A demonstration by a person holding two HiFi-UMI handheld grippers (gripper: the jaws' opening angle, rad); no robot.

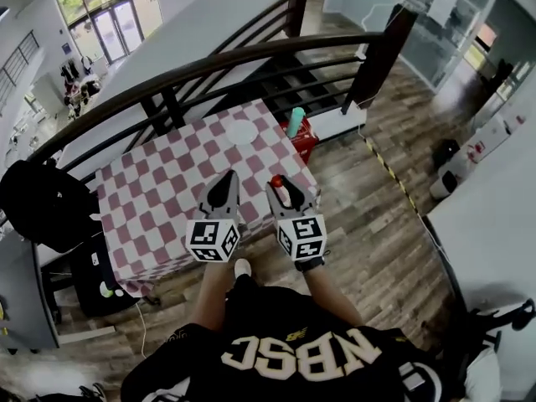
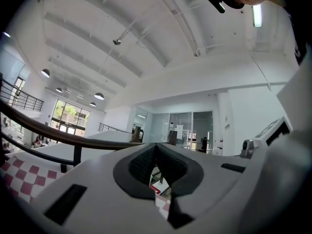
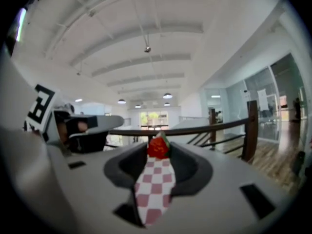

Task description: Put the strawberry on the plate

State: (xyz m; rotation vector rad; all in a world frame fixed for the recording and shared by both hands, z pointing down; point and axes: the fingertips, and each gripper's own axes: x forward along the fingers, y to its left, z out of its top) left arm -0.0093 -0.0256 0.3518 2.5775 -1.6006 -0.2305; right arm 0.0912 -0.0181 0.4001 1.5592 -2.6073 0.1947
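Left to right: a pink-and-white checked tablecloth (image 1: 142,199) covers a table set against a dark railing (image 1: 209,65). Left gripper (image 1: 226,177), above the near part of the tablecloth: jaws clenched, tips touching, nothing between them. White plate (image 1: 242,131): lying on the far part of the tablecloth. Right gripper (image 1: 277,186), just beside the left one: jaws clamped on the strawberry (image 3: 158,147), which sits at their tips, held above the tablecloth and well apart from the plate. Teal cup (image 1: 295,121): upright near the table's far right corner
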